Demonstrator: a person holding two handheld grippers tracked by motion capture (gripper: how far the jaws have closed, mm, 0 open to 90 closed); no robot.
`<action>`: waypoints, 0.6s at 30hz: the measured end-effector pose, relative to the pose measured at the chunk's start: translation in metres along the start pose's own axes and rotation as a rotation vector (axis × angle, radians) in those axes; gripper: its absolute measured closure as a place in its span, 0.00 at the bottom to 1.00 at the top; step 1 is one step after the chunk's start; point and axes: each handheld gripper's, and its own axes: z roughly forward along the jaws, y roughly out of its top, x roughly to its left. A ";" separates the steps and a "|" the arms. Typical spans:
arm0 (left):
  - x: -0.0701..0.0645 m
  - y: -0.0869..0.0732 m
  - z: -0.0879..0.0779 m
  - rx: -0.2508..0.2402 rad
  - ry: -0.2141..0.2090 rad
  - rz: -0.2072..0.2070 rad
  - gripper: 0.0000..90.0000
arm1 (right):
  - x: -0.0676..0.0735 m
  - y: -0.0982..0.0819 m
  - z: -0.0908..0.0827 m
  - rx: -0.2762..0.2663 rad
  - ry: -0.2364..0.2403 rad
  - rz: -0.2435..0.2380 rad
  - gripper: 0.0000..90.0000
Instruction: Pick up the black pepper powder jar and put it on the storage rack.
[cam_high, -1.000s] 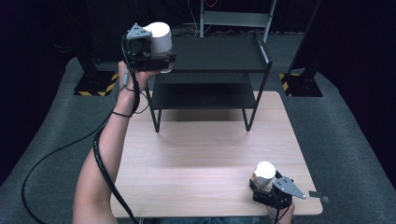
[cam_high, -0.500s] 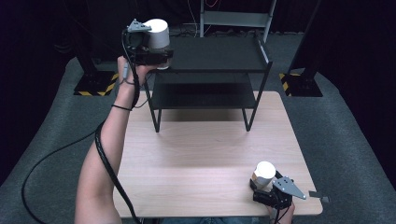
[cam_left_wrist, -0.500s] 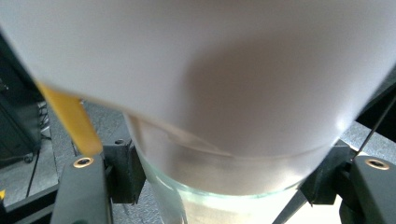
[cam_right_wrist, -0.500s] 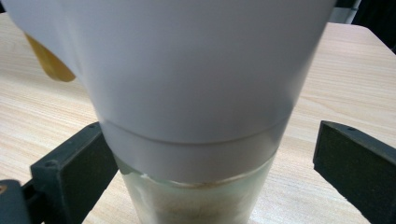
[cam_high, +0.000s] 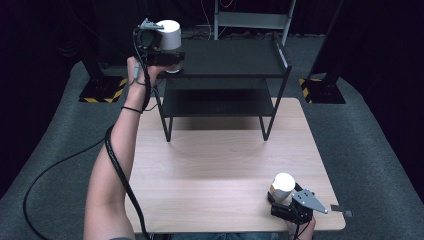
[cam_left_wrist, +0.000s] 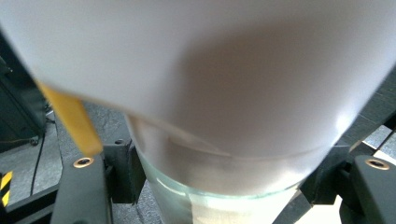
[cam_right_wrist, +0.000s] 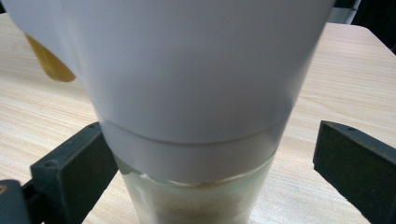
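Left gripper (cam_high: 167, 56) pinched cup (cam_high: 169, 34) over shelf (cam_high: 235, 57), prob. to set down; right gripper (cam_high: 280, 200) fingers spread beside 2nd cup (cam_high: 283, 186) on counter (cam_high: 220, 165).

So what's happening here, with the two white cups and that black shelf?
A person holds a gripper in each hand. The left gripper is raised at the left end of the black shelf's top level, its jaws closed on a white cup. The right gripper sits near the table's front right corner. A second white cup stands between its jaws, which are open with a gap on the right side.
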 end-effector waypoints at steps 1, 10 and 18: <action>0.000 0.000 0.001 0.000 0.002 -0.003 0.34 | 0.000 0.000 0.000 0.000 0.001 -0.001 0.00; 0.009 -0.001 0.004 0.000 -0.018 -0.033 0.34 | 0.000 -0.001 0.000 -0.003 0.000 -0.001 0.00; 0.012 -0.005 0.005 -0.013 -0.029 -0.036 0.34 | 0.000 -0.001 0.000 -0.003 -0.002 -0.001 0.00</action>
